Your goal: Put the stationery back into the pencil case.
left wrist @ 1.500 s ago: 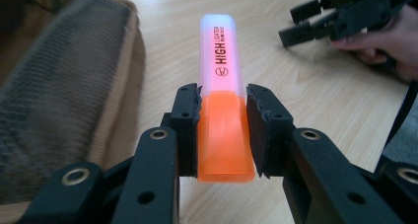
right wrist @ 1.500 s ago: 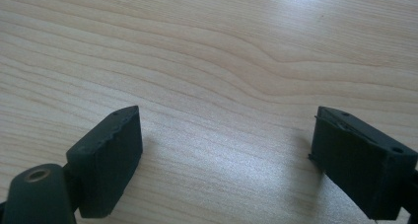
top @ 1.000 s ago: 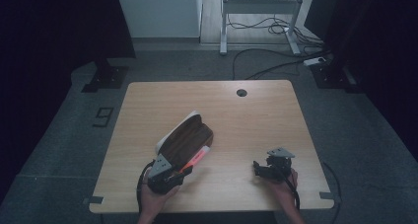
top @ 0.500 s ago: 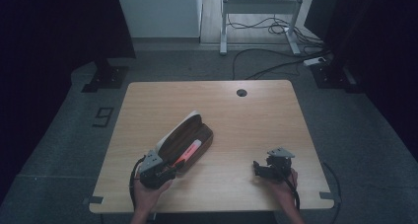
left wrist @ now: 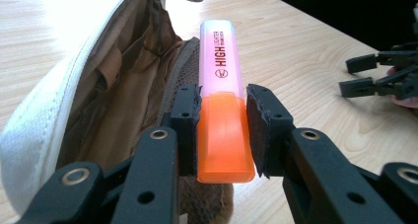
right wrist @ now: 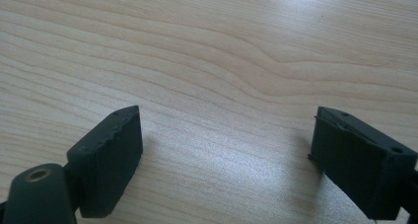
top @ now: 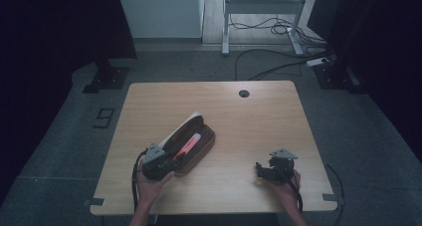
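One highlighter [left wrist: 223, 93], clamped by the left gripper [left wrist: 224, 130], sits half inside the pouch [top: 191, 141]; release remains, and the right gripper [right wrist: 226, 160] gapes empty.

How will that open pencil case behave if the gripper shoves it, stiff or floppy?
Probably floppy: the pencil case looks like soft fabric, its white edge curving loosely. It likely slides on the smooth wooden table rather than tips, since it lies low. The left gripper, clamped on the highlighter, may drag it.

Pink highlighter [left wrist: 220, 76] with orange cap, brown white-edged pencil case [top: 196, 151], pale wood-grain table [top: 259, 116]
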A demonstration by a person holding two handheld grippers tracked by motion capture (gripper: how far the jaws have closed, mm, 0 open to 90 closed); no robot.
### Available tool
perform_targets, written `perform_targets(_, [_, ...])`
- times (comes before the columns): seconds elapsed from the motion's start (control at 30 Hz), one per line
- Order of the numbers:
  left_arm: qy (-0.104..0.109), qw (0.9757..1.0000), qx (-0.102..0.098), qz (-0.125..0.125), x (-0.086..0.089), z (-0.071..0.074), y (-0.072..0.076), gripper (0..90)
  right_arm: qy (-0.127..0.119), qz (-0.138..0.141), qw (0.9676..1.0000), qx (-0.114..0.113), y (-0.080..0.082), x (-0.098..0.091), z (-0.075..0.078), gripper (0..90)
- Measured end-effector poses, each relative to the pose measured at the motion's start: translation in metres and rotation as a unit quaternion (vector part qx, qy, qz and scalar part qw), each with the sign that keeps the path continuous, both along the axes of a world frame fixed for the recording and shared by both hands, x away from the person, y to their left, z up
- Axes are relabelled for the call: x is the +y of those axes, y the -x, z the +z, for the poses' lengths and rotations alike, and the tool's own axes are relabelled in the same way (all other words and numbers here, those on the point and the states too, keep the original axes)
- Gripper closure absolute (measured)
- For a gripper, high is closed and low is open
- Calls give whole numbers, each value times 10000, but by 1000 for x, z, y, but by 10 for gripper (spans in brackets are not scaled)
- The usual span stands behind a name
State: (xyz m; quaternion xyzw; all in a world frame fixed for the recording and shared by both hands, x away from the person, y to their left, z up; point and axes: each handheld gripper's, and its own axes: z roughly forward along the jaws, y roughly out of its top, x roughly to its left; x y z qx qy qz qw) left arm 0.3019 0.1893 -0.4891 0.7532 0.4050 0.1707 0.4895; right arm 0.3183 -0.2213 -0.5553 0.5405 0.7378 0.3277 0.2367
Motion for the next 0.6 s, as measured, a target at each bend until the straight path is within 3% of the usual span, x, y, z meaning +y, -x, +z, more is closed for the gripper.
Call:
perform_targets(0.07, [-98,9999,-16,80,1,-2,-4,675,0,1,10000,0,0,0,0,122])
perform_targets(0.4, [-124,9995,-14,288,6,-7,-12,674,0,0,10000,-1,0,0,0,122])
perform_targets(0.6, [-404,9978,-40,530,3,-13,-16,641,0,1,10000,-1,0,0,0,122])
